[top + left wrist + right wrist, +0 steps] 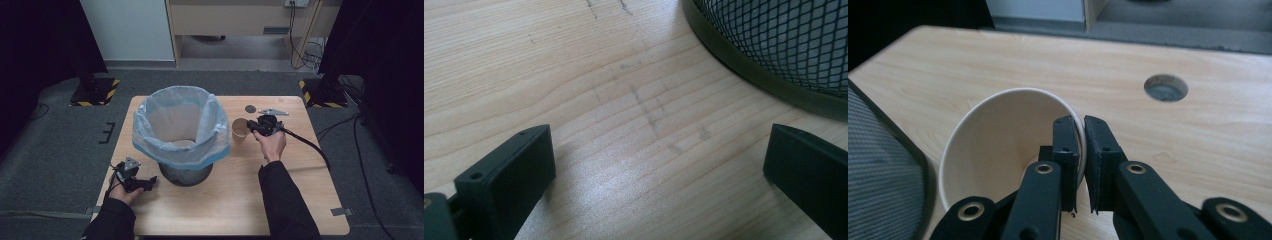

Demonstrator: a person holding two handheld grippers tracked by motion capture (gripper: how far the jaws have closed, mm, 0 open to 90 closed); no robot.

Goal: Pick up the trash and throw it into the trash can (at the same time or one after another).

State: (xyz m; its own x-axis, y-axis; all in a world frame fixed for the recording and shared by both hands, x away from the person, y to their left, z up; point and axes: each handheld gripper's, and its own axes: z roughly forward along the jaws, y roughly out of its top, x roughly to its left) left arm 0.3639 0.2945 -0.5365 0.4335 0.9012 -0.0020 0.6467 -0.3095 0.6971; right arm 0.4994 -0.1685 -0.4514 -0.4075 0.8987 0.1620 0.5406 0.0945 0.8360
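A brown paper cup (240, 129) stands on the wooden table (300, 180) just right of the bin; its pale inside (998, 145) faces the right gripper view. My right gripper (253, 128) is shut on the cup's rim, one jaw inside the wall and one outside (1081, 150). A black mesh waste bin (185, 172) lined with a pale blue bag (175, 125) stands mid-table. My left gripper (150, 182) rests low near the table's front left, beside the bin's base (774, 50). Its jaws stand wide apart over bare wood (659, 165), with nothing between them.
A round cable hole (250, 108) (1166, 88) and a flat grey metal piece (272, 112) lie at the table's far right. A cable (310, 147) trails from the right gripper off the right side. Dark stands with striped bases flank the table on the carpet.
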